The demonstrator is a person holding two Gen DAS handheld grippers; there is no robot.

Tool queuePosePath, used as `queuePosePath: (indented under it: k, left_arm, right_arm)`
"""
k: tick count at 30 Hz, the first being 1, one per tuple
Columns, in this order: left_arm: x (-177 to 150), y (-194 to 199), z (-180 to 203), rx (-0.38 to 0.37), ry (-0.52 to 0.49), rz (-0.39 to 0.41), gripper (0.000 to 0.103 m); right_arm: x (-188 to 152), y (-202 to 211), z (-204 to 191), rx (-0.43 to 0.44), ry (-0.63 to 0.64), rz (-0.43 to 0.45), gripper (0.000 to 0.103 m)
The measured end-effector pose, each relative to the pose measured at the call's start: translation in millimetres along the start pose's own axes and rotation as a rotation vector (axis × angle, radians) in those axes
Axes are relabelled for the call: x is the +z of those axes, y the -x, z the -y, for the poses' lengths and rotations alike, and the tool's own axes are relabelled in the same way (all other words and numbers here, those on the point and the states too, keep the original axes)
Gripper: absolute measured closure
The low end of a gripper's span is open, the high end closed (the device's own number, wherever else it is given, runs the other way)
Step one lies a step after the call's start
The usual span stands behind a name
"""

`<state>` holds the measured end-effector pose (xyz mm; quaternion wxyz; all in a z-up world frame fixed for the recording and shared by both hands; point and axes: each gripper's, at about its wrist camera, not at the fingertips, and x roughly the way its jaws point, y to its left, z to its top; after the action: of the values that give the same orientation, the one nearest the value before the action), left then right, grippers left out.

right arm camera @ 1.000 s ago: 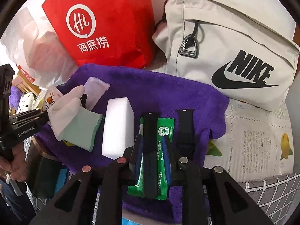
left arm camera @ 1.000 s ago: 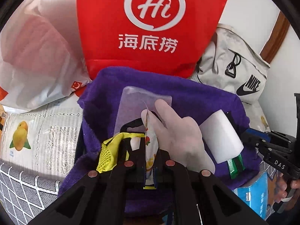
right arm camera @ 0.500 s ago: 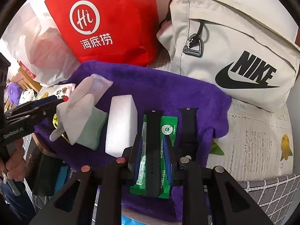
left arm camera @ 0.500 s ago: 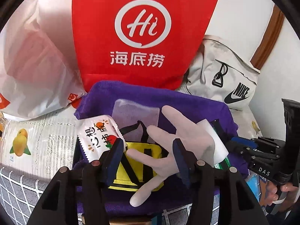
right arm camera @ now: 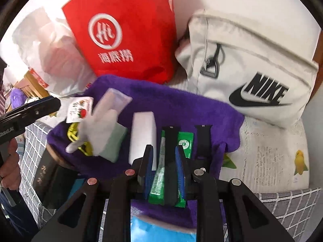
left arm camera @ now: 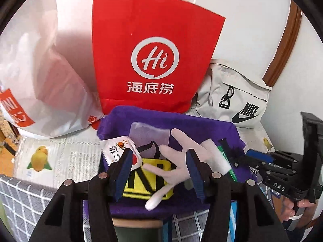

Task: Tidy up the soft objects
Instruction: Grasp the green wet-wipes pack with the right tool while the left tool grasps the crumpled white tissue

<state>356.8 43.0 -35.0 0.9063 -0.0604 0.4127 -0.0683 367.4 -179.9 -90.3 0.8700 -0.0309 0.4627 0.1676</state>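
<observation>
1. Your left gripper (left arm camera: 158,173) hangs above the purple towel (left arm camera: 201,125) with its jaws standing apart and nothing pinched between them.
2. Your right gripper (right arm camera: 163,165) has its jaws drawn close on one black strap (right arm camera: 169,141); blur keeps you from confirming the pads actually press it.
3. One pale glove (left arm camera: 177,161) lies on the towel, its fingers spread across one yellow pouch with black straps (left arm camera: 149,179).
4. One white snack packet (left arm camera: 119,149) sits at the towel's left edge, just beside the pouch.
5. One clear plastic sleeve (left arm camera: 149,133) lies flat behind the glove.
6. One white sponge block (right arm camera: 143,137) stands between the glove and the strap in your right gripper.
7. Count two green sachets (right arm camera: 185,143) under and beside that strap, and a second black strap (right arm camera: 202,141) just to their right.
8. Behind the towel stand one red paper bag (left arm camera: 153,60), one white plastic bag (left arm camera: 40,84) and one pale Nike bag (right arm camera: 252,70).
</observation>
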Motion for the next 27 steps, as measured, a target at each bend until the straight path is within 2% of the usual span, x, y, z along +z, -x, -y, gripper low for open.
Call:
queuePosePath:
  k: [4, 7, 10, 19, 22, 27]
  left_arm:
    - [-5, 21, 4, 0.030, 0.001, 0.017, 0.051]
    - [-16, 34, 8, 0.048, -0.014, -0.005, 0.051]
    - [-32, 50, 10, 0.069, -0.031, -0.003, 0.051]
    - [-91, 87, -10, 0.074, 0.017, -0.025, 0.051]
    - [-113, 93, -16, 0.044, 0.043, -0.048, 0.051]
    - [-152, 108, -27, 0.041, 0.073, -0.059, 0.051]
  right_arm:
    - [-3, 26, -11, 0.019, 0.010, 0.037, 0.080]
    - [-14, 44, -24, 0.017, 0.038, 0.044, 0.079]
    - [-37, 60, -41, 0.038, 0.060, 0.048, 0.068]
    - [-114, 72, -88, 0.123, 0.077, 0.004, 0.065]
    - [-138, 73, -106, 0.164, 0.089, -0.019, 0.059]
    - [-168, 65, -132, 0.225, 0.121, -0.052, 0.052]
